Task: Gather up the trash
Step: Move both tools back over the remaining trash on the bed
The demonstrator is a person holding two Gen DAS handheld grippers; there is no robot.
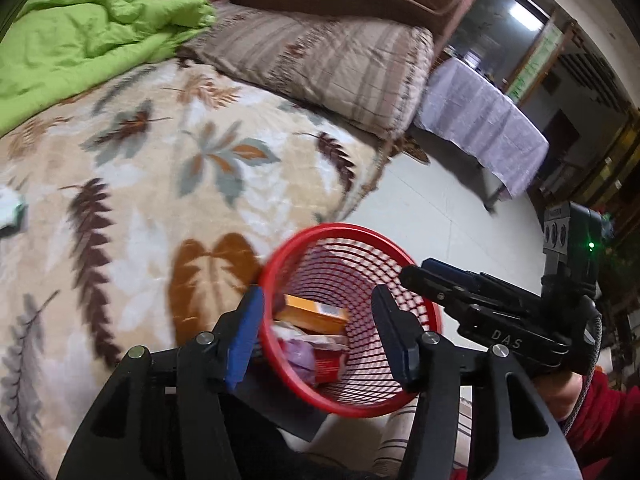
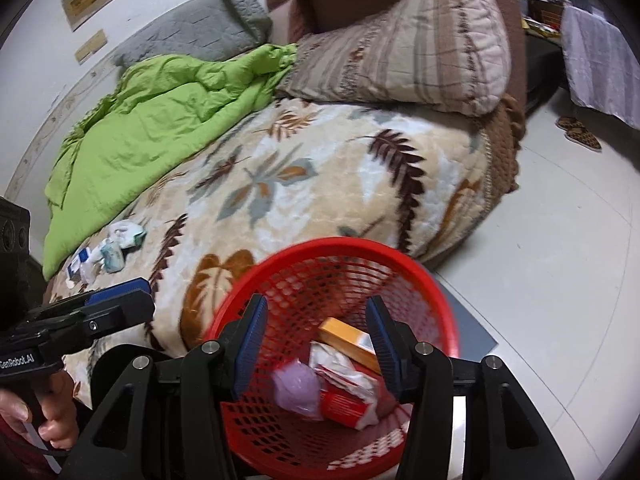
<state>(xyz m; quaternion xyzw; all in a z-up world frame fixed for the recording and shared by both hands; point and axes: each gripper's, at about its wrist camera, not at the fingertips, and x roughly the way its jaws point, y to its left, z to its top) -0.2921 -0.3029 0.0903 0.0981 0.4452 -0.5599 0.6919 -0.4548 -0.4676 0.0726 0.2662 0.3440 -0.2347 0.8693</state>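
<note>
A red mesh basket stands on the floor beside the bed. Inside lie an orange box, a purple wad and a red-and-white packet. My left gripper is open and empty above the basket's near rim. My right gripper is open and empty over the basket mouth; it also shows in the left wrist view. More trash, crumpled white tissues and small packets, lies on the leaf-patterned bedspread at the left; one piece shows in the left wrist view.
A green quilt and a striped pillow lie on the bed. A table with a lilac cloth stands on the pale tiled floor to the right. Slippers lie on the floor.
</note>
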